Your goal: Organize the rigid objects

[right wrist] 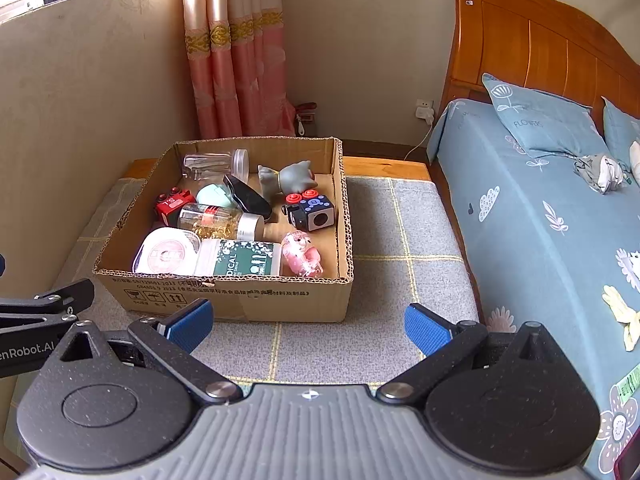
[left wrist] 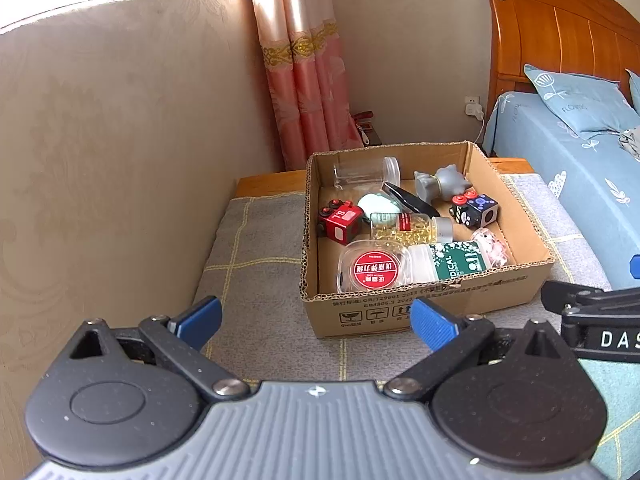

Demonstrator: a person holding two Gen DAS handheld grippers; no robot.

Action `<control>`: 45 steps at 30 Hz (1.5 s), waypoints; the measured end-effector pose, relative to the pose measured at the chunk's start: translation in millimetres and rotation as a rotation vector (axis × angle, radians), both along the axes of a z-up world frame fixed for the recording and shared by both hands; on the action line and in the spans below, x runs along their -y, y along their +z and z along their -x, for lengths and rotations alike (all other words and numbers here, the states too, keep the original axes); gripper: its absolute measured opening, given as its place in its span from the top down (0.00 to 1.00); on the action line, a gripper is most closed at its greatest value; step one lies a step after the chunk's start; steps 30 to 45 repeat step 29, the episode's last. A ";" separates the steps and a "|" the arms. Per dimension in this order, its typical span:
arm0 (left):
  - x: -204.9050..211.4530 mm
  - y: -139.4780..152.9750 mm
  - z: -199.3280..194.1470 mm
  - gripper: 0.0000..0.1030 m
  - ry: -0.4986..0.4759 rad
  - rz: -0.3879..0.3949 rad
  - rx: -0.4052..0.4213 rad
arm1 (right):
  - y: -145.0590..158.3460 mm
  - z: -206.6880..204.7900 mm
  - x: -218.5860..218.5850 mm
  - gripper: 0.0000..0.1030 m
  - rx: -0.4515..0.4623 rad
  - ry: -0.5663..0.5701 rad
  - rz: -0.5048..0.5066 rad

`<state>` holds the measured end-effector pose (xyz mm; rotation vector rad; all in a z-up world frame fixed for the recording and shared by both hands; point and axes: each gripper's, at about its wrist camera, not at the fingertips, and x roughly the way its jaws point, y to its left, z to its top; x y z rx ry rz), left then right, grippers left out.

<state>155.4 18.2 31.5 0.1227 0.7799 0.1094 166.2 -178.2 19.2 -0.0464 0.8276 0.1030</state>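
Left wrist view: the left gripper (left wrist: 316,320) hangs nearest, jaws spread and empty, above the grey-cushioned tabletop (left wrist: 256,248). The cardboard box (left wrist: 420,304), at 12 o'clock, holds crowded bottles and toys. The right gripper's body intrudes at 3 o'clock.

Right wrist view: the right gripper (right wrist: 308,324) is likewise wide and empty. Only here the pink figurine (right wrist: 301,254) shows clearly. Reaching in could likely roll neighbouring bottles, since everything touches.

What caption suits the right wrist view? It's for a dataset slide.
Open right gripper hovers before a cardboard box of bottles and toys on a grey bedside cushion.
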 end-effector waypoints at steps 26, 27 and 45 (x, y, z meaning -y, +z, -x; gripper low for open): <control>2.1 1.5 1.8 0.02 -0.001 0.002 0.004 | 1.0 3.2 -0.6 0.00 0.006 0.008 -0.001; 2.0 1.5 2.0 0.02 0.000 0.003 0.004 | 1.1 3.3 -0.7 0.00 0.007 0.008 -0.001; 2.2 1.9 2.6 0.02 0.001 0.004 0.002 | 1.7 4.3 -0.4 0.00 0.009 0.007 -0.002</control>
